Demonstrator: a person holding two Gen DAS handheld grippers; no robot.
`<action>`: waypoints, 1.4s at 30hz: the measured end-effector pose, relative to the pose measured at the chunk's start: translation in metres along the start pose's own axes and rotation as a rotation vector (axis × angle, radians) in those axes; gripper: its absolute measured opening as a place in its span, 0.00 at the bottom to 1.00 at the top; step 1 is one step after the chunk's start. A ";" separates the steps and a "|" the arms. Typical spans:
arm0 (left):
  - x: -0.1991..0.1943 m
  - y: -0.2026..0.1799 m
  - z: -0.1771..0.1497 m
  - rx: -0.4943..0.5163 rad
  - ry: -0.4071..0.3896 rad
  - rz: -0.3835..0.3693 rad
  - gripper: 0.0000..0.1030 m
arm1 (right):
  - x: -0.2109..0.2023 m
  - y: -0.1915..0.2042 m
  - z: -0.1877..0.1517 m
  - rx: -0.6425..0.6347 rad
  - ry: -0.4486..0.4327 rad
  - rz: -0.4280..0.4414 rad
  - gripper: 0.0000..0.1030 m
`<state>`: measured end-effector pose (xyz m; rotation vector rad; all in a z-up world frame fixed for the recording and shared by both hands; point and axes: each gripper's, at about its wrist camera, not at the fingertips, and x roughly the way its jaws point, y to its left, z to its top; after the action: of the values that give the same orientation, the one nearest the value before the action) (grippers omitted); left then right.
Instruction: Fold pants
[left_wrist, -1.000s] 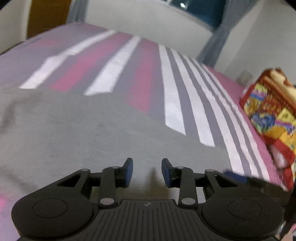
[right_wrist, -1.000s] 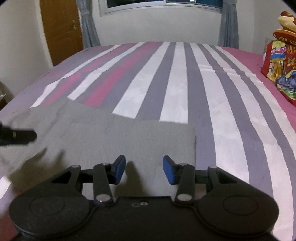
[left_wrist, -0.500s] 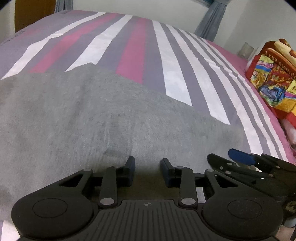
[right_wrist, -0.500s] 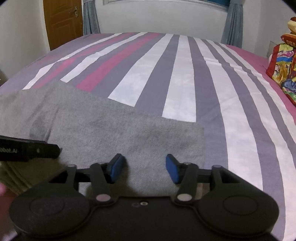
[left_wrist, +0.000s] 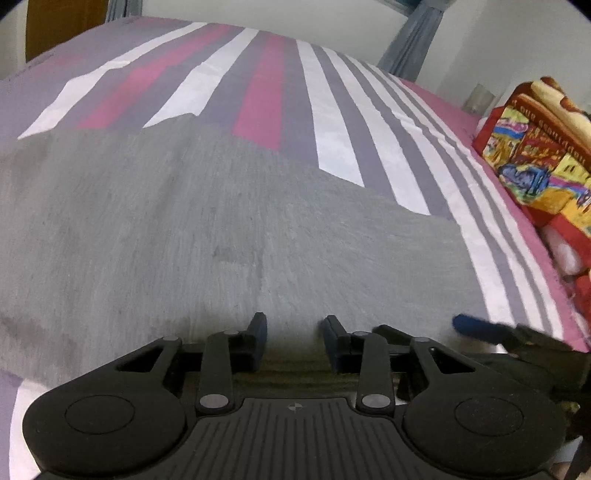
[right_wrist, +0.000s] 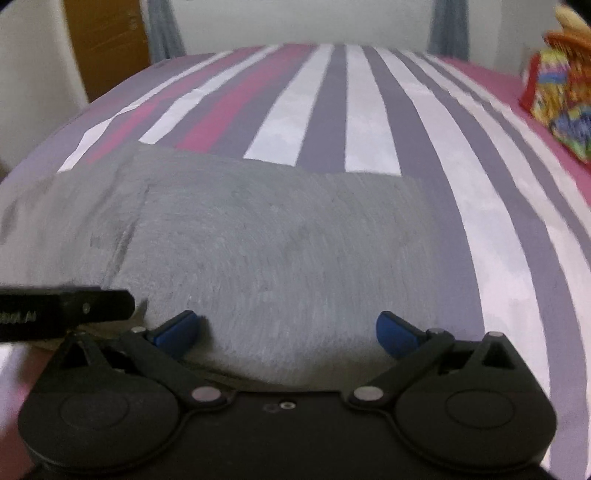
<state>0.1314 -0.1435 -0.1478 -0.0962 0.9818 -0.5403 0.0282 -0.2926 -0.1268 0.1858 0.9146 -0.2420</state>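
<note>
Striped bed (right_wrist: 325, 110), grey pants (right_wrist: 280, 243) flat, right gripper (right_wrist: 286, 330) splaying wide, empty, left gripper (left_wrist: 293, 338) narrowly parted, opening, grasping nothing

Matt grey knit pants (left_wrist: 229, 229) lie on smooth striped cloth sheet (left_wrist: 332, 122) (grippers: matt black plastic).

A wide bed (right_wrist: 373, 110) covered by a sheet in lengthwise stripes of purple-grey, white and magenta, with a plain pink band along its right edge, carries everything. On its near part lies a flat, folded pair of grey knit pants (right_wrist: 280, 240), spread across the stripes, its right edge straight and square. At the far right, on the pink band, sits a colourful printed cushion (left_wrist: 535, 155) in red, yellow and blue.
</note>
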 end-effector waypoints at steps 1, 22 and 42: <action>-0.002 0.000 -0.001 -0.006 -0.003 -0.008 0.41 | -0.002 -0.001 -0.001 0.029 0.020 0.002 1.00; -0.076 0.035 -0.022 -0.028 -0.107 0.188 0.85 | -0.069 0.020 -0.018 0.063 -0.124 0.054 0.82; -0.110 0.158 -0.028 -0.249 -0.138 0.310 0.85 | -0.044 0.066 -0.004 0.000 -0.089 0.102 0.65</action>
<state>0.1228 0.0500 -0.1292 -0.1970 0.9044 -0.1241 0.0185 -0.2224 -0.0904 0.2197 0.8148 -0.1544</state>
